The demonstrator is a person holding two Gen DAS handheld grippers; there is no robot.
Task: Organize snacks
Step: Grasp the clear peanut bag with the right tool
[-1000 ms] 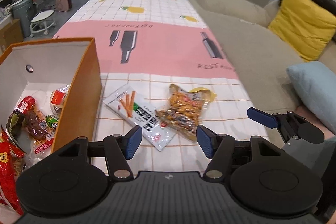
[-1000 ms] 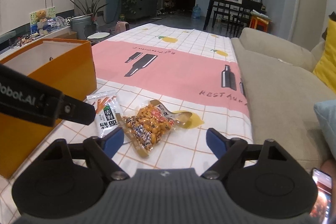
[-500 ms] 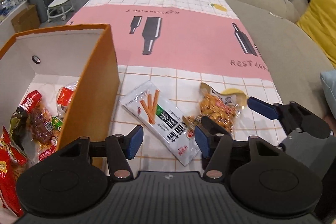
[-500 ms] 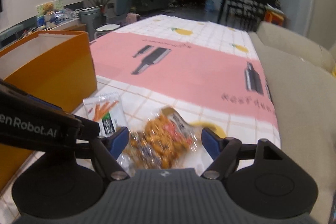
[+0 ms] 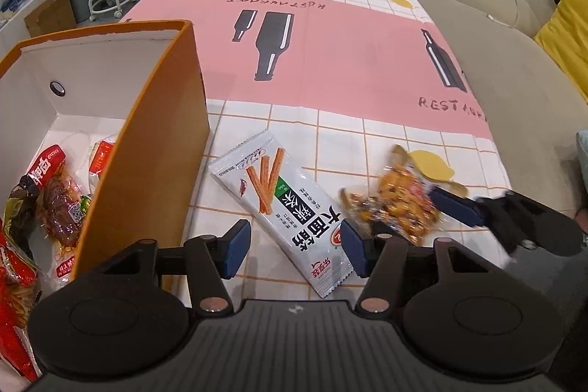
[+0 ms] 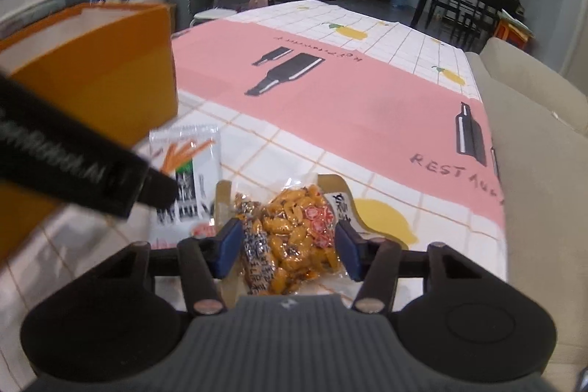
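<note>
Right wrist view: your right gripper (image 6: 284, 254), fingers spread, straddles the peanut bag (image 6: 290, 237), its long axis running straight ahead; your left gripper (image 5: 294, 250), likewise released, straddles the white stick pack (image 5: 283, 204).

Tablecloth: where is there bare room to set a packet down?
The pink band of the tablecloth, beyond the white stick-snack packet and the nut bag, is bare. It is crowded between the orange box and both grippers.

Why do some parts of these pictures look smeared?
Left wrist view: the clear peanut snack bag and right gripper are motion-blurred; the white spicy-stick packet is sharp. Right wrist view: the orange box and left gripper's arm are smeared.
</note>
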